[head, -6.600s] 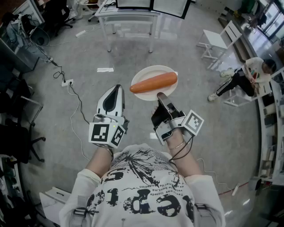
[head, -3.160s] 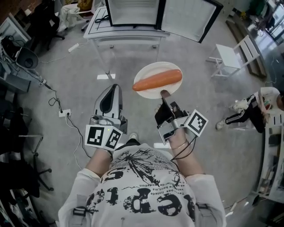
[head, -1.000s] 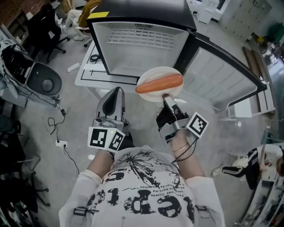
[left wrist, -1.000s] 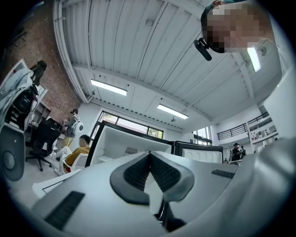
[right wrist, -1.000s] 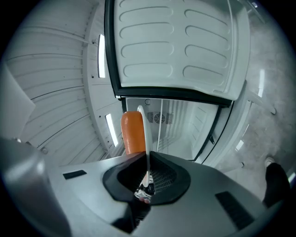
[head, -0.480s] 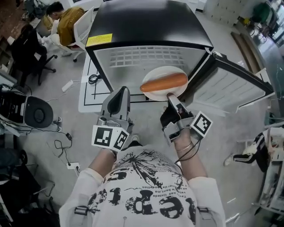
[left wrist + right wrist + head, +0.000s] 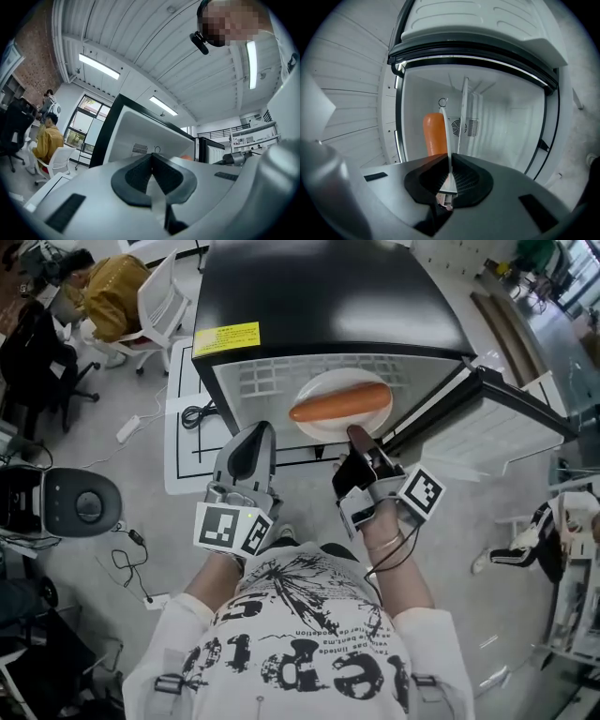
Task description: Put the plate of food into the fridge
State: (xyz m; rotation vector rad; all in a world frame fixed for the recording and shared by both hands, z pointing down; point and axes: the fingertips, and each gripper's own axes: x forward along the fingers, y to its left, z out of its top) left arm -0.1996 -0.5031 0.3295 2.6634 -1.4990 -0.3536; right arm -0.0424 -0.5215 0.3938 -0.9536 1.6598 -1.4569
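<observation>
The long smooth sausage (image 7: 340, 403) is plain orange and the round plate (image 7: 339, 378) plain white. The boxy fridge (image 7: 328, 296) is black outside, white inside with a slotted grille pattern, and bears a yellow rectangular label (image 7: 226, 337).

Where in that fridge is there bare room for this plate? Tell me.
The fridge looks empty: bare room lies above and below its wire shelf, back to the vent. Tight spot: the open door beside the right claw, which is shut on the plate.
</observation>
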